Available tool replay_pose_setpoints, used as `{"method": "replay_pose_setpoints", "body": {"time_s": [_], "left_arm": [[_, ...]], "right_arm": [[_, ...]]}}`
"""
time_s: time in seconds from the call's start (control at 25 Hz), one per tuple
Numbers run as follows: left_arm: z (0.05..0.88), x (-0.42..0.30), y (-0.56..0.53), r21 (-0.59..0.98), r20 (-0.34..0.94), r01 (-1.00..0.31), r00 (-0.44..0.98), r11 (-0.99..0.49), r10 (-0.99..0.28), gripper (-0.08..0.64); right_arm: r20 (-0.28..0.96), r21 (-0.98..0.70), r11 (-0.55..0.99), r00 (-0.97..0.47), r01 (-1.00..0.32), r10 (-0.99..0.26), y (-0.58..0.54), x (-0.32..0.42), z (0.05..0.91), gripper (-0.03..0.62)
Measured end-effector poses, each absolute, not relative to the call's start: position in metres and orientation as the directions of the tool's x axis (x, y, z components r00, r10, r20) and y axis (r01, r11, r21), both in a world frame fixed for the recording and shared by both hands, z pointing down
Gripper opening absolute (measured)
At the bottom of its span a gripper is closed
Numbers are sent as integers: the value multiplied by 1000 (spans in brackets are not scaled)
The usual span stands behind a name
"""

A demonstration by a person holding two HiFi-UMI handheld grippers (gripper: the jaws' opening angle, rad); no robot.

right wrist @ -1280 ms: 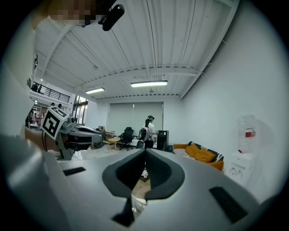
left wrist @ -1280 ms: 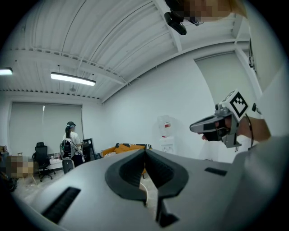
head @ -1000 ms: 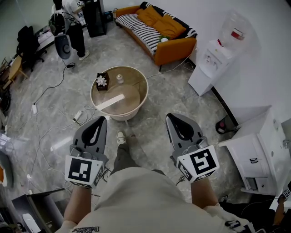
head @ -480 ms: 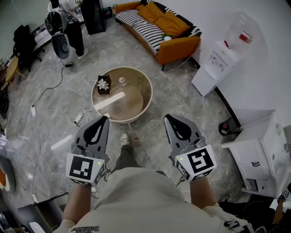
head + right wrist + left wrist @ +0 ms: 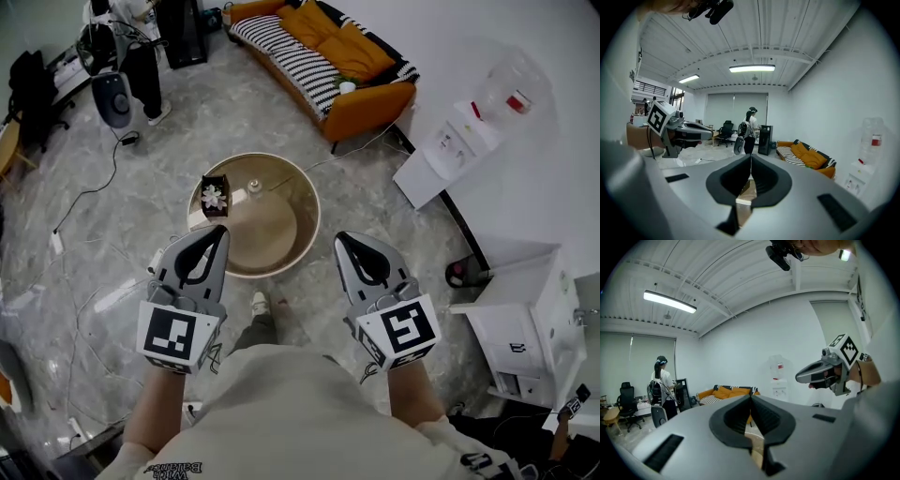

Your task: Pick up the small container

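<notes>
The small container (image 5: pixel 254 186) is a pale little jar on the round tan table (image 5: pixel 302 225), next to a dark box with a white flower (image 5: pixel 214 196). Both grippers are held out at waist height, short of the table and above the floor. My left gripper (image 5: pixel 219 231) is shut and empty, its tip over the table's near left rim in the head view. My right gripper (image 5: pixel 339 237) is also shut and empty, just right of the table. The left gripper view shows its own closed jaws (image 5: pixel 750 397) and the right gripper (image 5: pixel 819 373) alongside. The right gripper view shows its closed jaws (image 5: pixel 751 156).
An orange sofa (image 5: pixel 361 66) with a striped blanket stands beyond the table. A water dispenser (image 5: pixel 457 139) and a white cabinet (image 5: pixel 521 323) line the right wall. A person (image 5: pixel 750 129) stands at the back left near office chairs. Cables (image 5: pixel 89 192) trail over the floor.
The table and the things on it have come nearer and lower in the head view as the person stepped towards it. Both grippers stayed shut and side by side.
</notes>
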State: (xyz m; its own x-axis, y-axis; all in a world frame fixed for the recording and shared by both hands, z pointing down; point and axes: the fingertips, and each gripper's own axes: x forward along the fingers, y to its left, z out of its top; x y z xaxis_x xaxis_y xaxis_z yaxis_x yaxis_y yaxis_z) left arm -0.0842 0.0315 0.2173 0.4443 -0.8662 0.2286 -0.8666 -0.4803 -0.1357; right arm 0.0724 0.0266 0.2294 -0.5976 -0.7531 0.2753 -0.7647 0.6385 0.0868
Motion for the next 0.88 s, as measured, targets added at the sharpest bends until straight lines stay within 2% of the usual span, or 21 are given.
{"method": "replay_pose_setpoints", "body": {"time_s": [0.44, 0.88], "left_arm": [[226, -172, -85, -94, 230, -868, 457, -487, -859, 8], [243, -190, -136, -52, 248, -881, 444, -470, -861, 8]], "right_arm": [[295, 119, 625, -573, -772, -764, -94, -9, 226, -3], [297, 105, 610, -561, -786, -773, -151, -19, 233, -3]]}}
